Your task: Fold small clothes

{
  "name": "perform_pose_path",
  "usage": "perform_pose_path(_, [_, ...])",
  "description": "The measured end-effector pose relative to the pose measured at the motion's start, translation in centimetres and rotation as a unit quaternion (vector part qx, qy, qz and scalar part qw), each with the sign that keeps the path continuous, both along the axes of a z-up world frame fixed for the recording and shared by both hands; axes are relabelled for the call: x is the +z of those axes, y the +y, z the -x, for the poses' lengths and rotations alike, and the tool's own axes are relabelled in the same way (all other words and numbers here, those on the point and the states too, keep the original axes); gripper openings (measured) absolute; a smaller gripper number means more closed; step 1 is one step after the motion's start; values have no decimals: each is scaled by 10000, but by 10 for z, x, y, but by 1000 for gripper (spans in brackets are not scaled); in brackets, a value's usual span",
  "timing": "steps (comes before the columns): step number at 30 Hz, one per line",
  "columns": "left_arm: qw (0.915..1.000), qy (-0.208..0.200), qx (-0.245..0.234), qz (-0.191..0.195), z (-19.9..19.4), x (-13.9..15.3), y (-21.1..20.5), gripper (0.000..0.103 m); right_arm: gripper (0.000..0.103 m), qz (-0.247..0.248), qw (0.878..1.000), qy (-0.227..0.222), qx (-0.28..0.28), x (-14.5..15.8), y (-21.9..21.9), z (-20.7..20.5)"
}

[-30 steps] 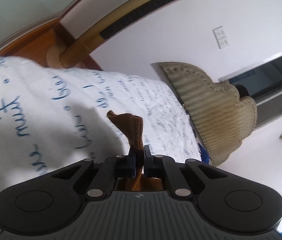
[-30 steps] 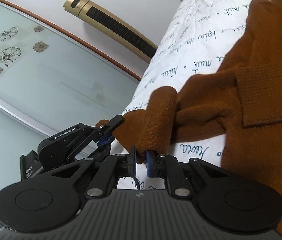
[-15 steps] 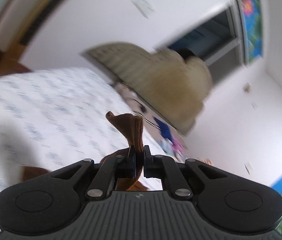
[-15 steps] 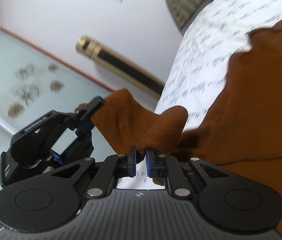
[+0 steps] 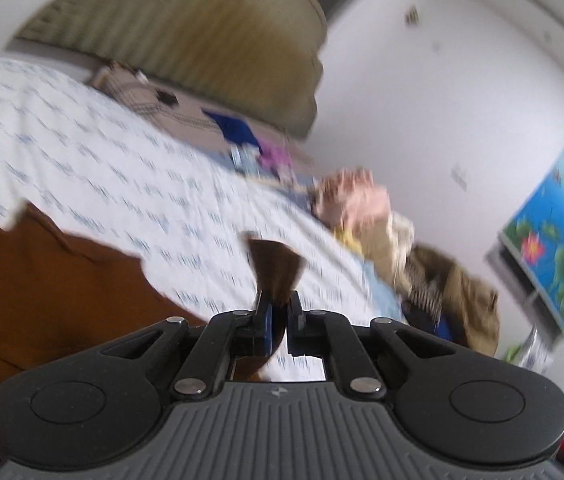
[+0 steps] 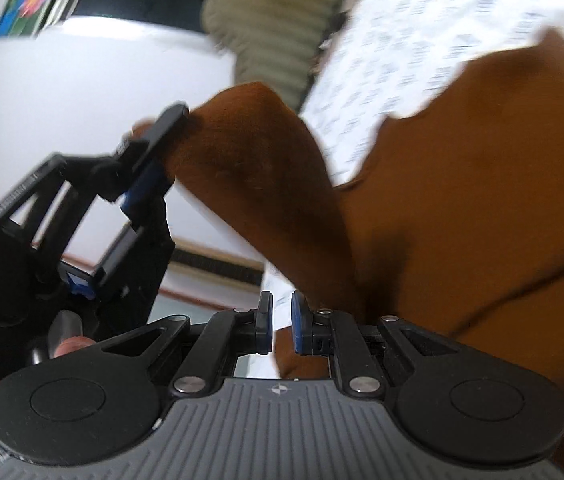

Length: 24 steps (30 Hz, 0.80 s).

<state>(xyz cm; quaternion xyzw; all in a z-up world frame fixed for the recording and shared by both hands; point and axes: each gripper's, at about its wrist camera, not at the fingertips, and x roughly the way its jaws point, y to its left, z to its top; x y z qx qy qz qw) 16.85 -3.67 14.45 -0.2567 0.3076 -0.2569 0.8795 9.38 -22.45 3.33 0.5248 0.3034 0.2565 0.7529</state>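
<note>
Left wrist view: left gripper (image 5: 278, 304) jaws clamped on brown sweater (image 5: 42, 280) cuff, fabric tuft sticking out past tips. Sweater body spread on bed (image 5: 102, 160), left and near. Clothes pile (image 5: 382, 220) far right, blurred. Right wrist view: right gripper (image 6: 281, 322) jaws narrowly apart; grip on sweater (image 6: 462, 200) fold unclear. Left gripper (image 6: 158, 148) lifts sleeve at left.

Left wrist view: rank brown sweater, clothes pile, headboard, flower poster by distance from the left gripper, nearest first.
1. brown sweater: pinched in the left gripper, body lower left.
2. clothes pile: on the bed, right of centre.
3. headboard: far end of the bed, top.
flower poster: right wall; too close to call against the headboard.
</note>
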Motion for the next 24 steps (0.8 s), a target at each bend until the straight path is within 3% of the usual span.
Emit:
perform_pose_path(8, [9969,374,-387,-568,-3,-51,-63,7,17,-180,9957,811,-413,-50,-42,10])
perform_pose_path(12, [9936,361,-628,-863,-2,-61,-91,7,26,-79,9919,1070,-673,-63,-64,21])
perform_pose_path(16, [9834,355,-837,-1573,0,-69,-119,7,24,-3,9884,1274,-830,-69,-85,36])
perform_pose_path(18, [9795,191,-818,-1833,8,-67,-121,7,27,39,9882,1233,-904,-65,-96,44])
perform_pose_path(21, [9650,-288,-525,-2554,25,-52,-119,7,31,363,9867,1164,-1077,-54,-107,54])
perform_pose_path(24, [9570,-717,-407,-2782,37,-30,-111,8,31,523,9855,1035,-1240,-45,-117,54])
